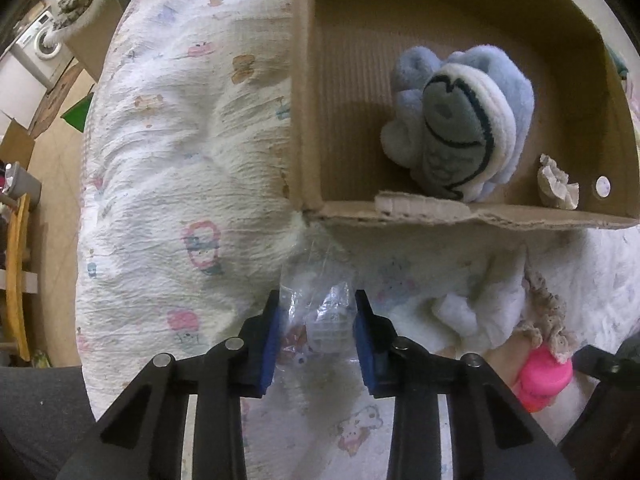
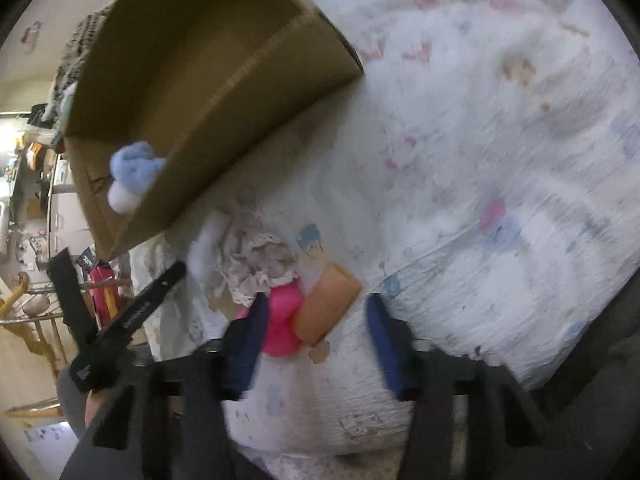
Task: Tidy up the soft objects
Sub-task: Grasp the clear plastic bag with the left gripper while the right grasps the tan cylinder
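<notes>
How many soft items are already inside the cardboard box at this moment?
1. A blue and white plush fish lies in the cardboard box, against its near wall. The torn scrap beside it looks like cardboard, not a soft item. Far corners are partly hidden.

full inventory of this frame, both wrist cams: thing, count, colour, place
cardboard box: 1, brown, open, on the bedspread
plush fish: 1, blue, grey and white, inside the box
paper scrap: 1, beige, crumpled, inside the box by its near wall
clear plastic bag: 1, transparent, between the left gripper's pads, in front of the box corner
white cloth: 1, white, on the bedspread in front of the box
lace cloth: 1, beige, beside the white cloth
pink toy: 1, pink, just ahead of the right gripper
orange block: 1, orange, touching the pink toy
bedspread: 1, white, cartoon print
left gripper: 1, black, blue pads
right gripper: 1, black, blue pads, open
</notes>
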Demonstrator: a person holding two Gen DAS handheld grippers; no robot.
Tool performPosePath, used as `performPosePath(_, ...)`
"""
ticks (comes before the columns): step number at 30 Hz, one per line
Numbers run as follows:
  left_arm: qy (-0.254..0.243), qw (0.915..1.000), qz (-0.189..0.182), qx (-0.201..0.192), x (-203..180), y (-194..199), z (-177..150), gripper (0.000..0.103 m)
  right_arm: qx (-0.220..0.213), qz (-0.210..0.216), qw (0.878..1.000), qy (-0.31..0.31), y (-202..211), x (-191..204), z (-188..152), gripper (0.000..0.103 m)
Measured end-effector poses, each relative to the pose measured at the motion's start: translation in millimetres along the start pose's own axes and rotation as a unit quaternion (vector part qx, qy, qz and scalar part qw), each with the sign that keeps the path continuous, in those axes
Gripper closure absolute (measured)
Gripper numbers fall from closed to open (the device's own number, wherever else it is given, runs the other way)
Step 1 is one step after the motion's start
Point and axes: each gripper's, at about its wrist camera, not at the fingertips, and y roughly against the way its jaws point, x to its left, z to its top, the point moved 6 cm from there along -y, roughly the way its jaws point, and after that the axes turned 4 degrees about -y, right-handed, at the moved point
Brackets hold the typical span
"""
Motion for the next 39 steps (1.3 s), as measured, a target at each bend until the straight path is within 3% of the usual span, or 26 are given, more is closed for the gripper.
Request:
performPosePath(3,0.008,1.0,0.0,-0.006,10,5,-3,0.073,0.003,-0.013,1.0,-0.007,-8,-4,2,0.066)
performPosePath(5,0.017,0.9998,0.003,-0.011,16,8,-3,0.074,0.011,-0.022,1.0,-0.007,-16,-4,3,0.066)
performPosePath(7,0.025,0.9995,0.011,-0.015,22,10,-2,0.074,0.009,-0.039,0.999,0.004,-20,-3,3,0.075)
performPosePath(9,0.031,0.9994,0.01,-0.014,26,10,-2,0.074,0.003,-0.044,0.999,0.009,-20,-1,4,0.09)
performPosePath(12,0.04,0.999,0.005,-0.022,35,14,-3,0.074,-0.021,-0.035,0.999,0.023,-9,6,4,0.097)
performPosePath(17,0.042,0.9983,-0.011,-0.038,47,37,-10,0.075,-0.077,-0.027,0.996,0.046,12,14,7,0.097)
performPosePath(22,0.053,0.997,-0.002,-0.057,54,56,-8,0.075,-0.146,-0.006,0.987,0.066,40,24,10,0.097)
performPosePath(29,0.066,0.9939,0.025,-0.084,58,75,-6,0.075,-0.188,0.018,0.978,0.094,59,35,8,0.097)
performPosePath(39,0.085,0.9867,0.005,-0.139,54,109,-7,0.075,-0.23,0.044,0.963,0.132,96,62,3,0.097)
